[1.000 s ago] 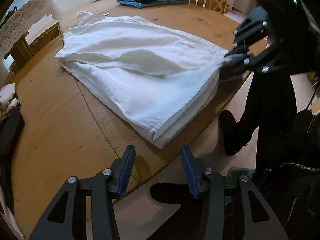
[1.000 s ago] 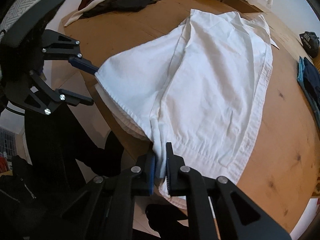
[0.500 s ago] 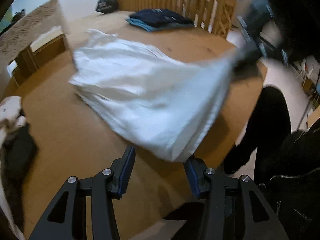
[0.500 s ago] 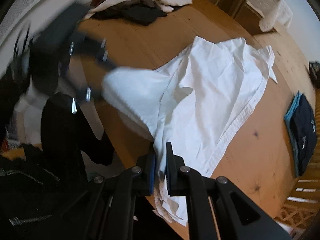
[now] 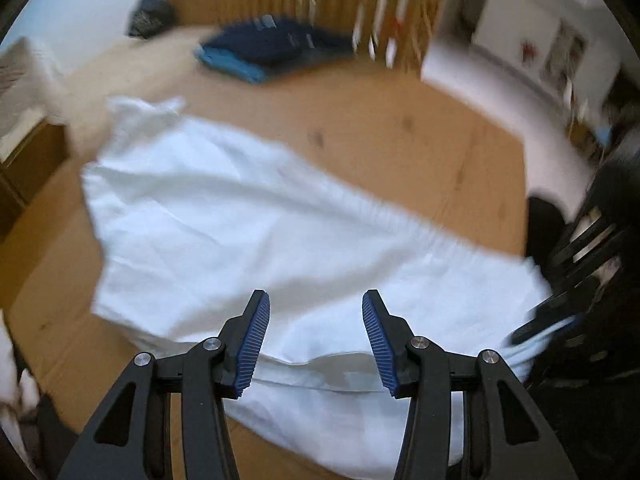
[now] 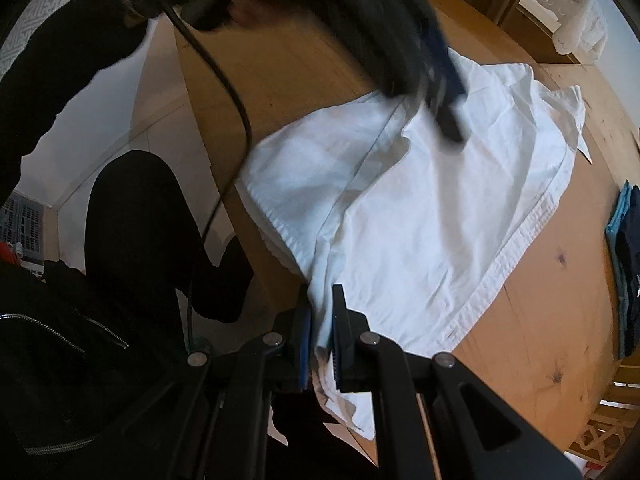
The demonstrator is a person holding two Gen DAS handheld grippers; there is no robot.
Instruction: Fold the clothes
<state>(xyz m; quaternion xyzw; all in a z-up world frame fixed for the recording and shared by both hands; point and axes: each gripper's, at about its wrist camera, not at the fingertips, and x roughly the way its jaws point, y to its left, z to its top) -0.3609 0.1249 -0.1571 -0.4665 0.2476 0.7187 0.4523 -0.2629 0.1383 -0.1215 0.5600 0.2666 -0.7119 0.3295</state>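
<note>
On the wooden bench (image 5: 400,128), seen from the left wrist: white garment (image 5: 240,240) lies spread across the middle, blurred by motion. Far corner of the cloth points toward the upper left; near edge hangs over the bench edge, below the left gripper (image 5: 316,332). Left gripper's blue-padded fingers (image 5: 252,340) stand apart with nothing between them; cloth lies beneath and beyond them, not pinched. Behind the garment, well apart from it, a folded dark blue stack (image 5: 272,48) sits near a slatted wooden rail (image 5: 360,4). At far right of this view the right gripper (image 5: 536,332) shows as a dark blur at the cloth's right corner.

Right wrist view, left to right: person's dark trouser leg (image 6: 136,232) and zipped black jacket (image 6: 60,340) at left, beside the bench edge. Centre bottom, right gripper (image 6: 320,340) is clamped on a bunched fold of the white garment (image 6: 420,208) at its near hem; cloth rises out of the jaws and runs away across the bench (image 6: 540,320). Above, the left gripper (image 6: 444,92) hovers blurred over the garment's far half; contact cannot be told. Folded blue stack (image 6: 628,264) at the right edge.
</note>
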